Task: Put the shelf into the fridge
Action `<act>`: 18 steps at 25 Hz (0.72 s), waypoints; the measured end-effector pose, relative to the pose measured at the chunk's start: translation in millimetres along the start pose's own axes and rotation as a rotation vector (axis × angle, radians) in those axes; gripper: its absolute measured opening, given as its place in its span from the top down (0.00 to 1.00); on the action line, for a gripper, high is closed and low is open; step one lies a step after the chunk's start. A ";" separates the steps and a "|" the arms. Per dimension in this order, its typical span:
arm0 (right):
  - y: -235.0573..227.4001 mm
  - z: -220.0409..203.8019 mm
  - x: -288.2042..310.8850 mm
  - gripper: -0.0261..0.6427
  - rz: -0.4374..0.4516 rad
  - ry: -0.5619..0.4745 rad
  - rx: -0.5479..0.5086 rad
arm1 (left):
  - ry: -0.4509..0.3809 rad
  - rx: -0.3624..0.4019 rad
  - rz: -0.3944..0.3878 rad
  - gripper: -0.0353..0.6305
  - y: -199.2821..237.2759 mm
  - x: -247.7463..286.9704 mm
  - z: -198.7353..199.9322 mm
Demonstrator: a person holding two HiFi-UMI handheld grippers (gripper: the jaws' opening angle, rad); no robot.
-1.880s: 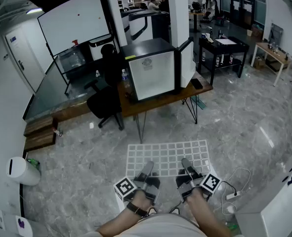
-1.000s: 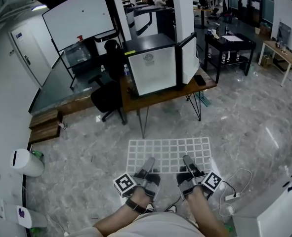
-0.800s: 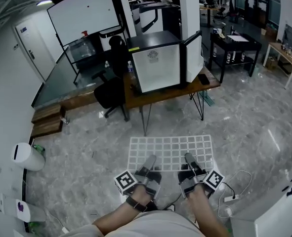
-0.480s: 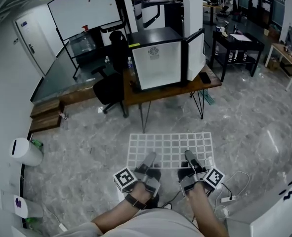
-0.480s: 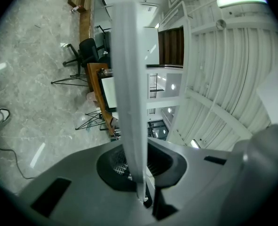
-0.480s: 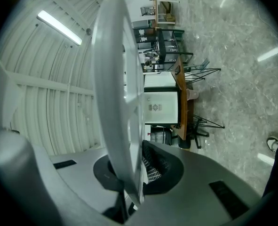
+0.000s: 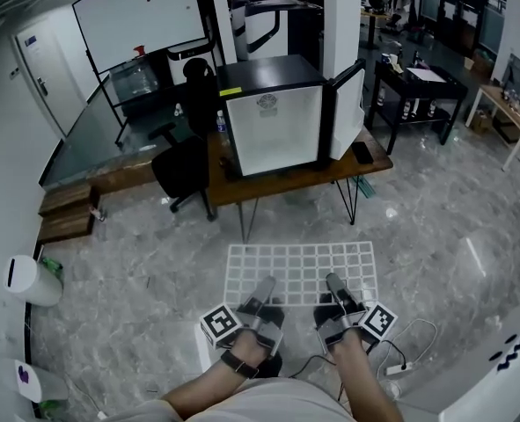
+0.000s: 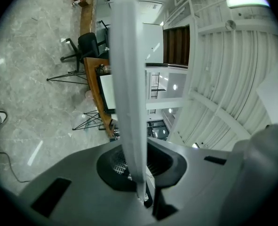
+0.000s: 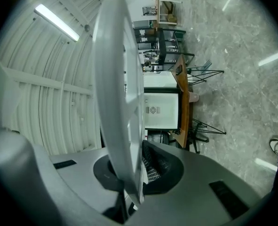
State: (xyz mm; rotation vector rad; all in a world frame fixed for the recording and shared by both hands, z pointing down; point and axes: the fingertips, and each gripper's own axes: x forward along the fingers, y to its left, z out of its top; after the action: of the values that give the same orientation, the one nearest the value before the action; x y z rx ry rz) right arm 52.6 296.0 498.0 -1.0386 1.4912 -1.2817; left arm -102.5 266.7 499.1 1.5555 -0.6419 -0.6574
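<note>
A white wire grid shelf (image 7: pixel 300 273) hangs flat above the floor, held at its near edge by both grippers. My left gripper (image 7: pixel 261 294) is shut on the shelf's near left part, and my right gripper (image 7: pixel 337 290) is shut on its near right part. In the left gripper view the shelf (image 8: pixel 129 88) runs edge-on up the frame between the jaws; the right gripper view shows the shelf (image 9: pixel 117 102) the same way. The small black fridge (image 7: pixel 273 117) stands on a wooden desk (image 7: pixel 290 179) ahead, its door (image 7: pixel 347 111) swung open to the right, white interior showing.
A black office chair (image 7: pixel 182 167) stands left of the desk. A phone (image 7: pixel 362 152) lies on the desk's right end. A black side table (image 7: pixel 413 86) is at the right, a white bin (image 7: pixel 24 280) at the far left, cables (image 7: pixel 399 359) on the floor near my right arm.
The view has drifted closer to the desk and fridge, then shifted slightly. Both grippers keep hold of the shelf in the same pose.
</note>
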 end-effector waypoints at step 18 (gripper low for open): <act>-10.7 36.7 198.4 0.89 -0.001 -0.013 -0.028 | 0.036 0.003 -0.047 0.91 3.0 141.0 148.9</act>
State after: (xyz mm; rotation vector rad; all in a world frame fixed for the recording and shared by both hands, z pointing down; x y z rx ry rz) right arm 37.5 94.9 486.1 -1.0635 1.5028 -1.2560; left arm -115.5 62.4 485.8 1.5856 -0.5812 -0.6626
